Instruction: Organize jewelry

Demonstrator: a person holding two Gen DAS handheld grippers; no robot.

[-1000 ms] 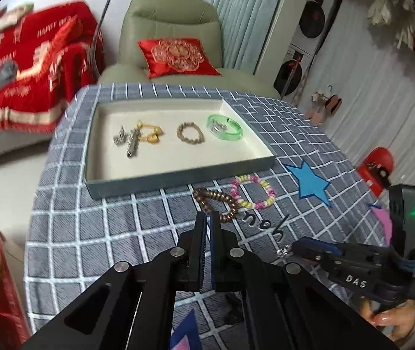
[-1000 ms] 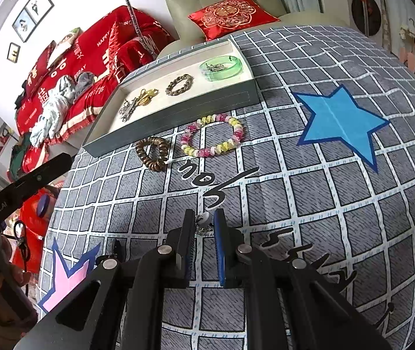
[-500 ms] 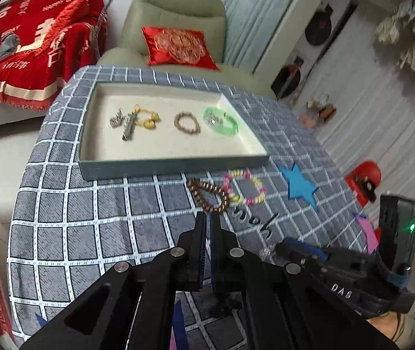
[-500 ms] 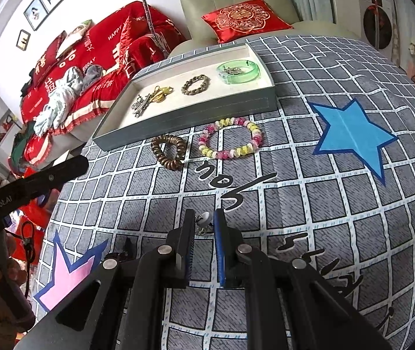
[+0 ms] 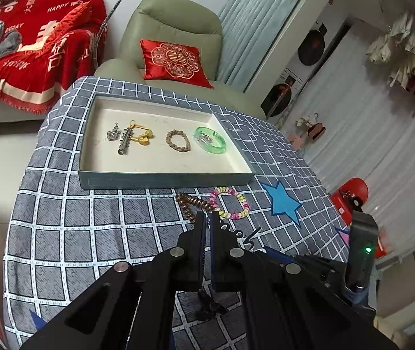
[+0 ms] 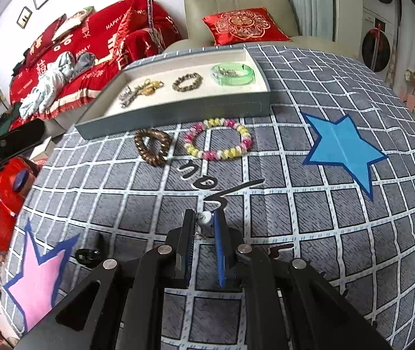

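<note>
A grey tray (image 5: 161,180) (image 6: 178,110) holds a silver pendant with yellow charms (image 5: 128,138), a brown chain bracelet (image 5: 178,141) and a green bangle (image 5: 209,140). In front of it on the checked cloth lie a brown bead bracelet (image 6: 152,145) (image 5: 191,205) and a pink-yellow bead bracelet (image 6: 217,143) (image 5: 232,202). My right gripper (image 6: 204,218) is shut on a small silver piece with a white bead (image 6: 206,218), held above the cloth. My left gripper (image 5: 207,217) is shut and empty, near the front of the table. A small black item (image 6: 86,255) lies by the pink star.
The table wears a grey checked cloth with a blue star (image 6: 343,148) and a pink star (image 6: 40,274). A green armchair with a red cushion (image 5: 175,61) stands behind the table. A red-covered sofa (image 5: 29,46) is at the left.
Both grippers have risen and drawn back from the table. The right gripper has lifted the small white-beaded piece with it. The left stays shut.
</note>
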